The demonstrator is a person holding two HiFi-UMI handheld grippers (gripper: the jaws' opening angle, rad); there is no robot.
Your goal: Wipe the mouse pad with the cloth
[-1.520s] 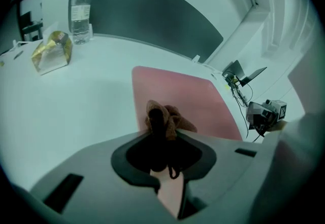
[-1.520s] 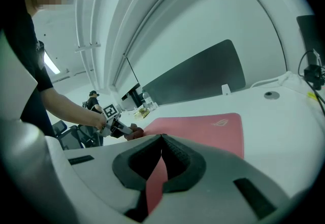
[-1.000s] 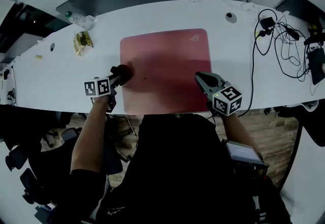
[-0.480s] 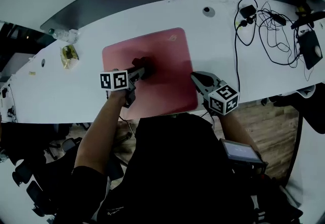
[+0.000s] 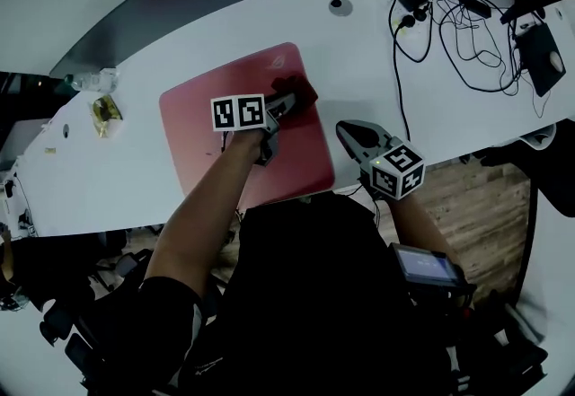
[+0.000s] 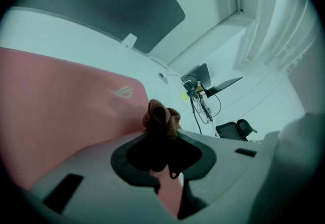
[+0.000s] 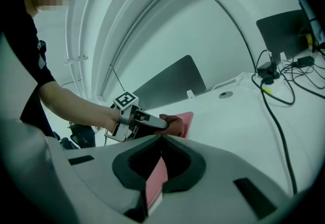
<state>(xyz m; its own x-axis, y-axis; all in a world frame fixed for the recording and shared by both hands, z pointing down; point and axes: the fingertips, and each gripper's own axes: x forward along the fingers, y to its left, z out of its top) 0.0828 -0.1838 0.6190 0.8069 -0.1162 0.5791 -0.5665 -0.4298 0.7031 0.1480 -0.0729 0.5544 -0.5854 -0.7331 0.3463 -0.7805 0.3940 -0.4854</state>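
Left tongs (image 6: 161, 134): shut tight on the cloth (image 6: 161, 116), a brown wad that bulges out past the tips.
Right tongs (image 7: 161, 136): shut, tips together, nothing between them.
Cloth's place: at the left tongs' tips, pressed on the pad (image 5: 207, 129) near its far right corner.
Pad: pink and flat on the table (image 5: 359, 53), under the left tongs. Its right edge lies just beside the right tongs' tips; I cannot tell whether they touch it.
Logo (image 6: 121, 92): pale, printed on the pad, ahead and left of the left tongs.
Tongs to each other: near but apart, the left tongs ahead and to the left of the right.
Cables (image 5: 449, 17): black and tangled on the table, well beyond the right tongs and to their right.
Hole (image 5: 340, 4): round, in the table, beyond both tongs.
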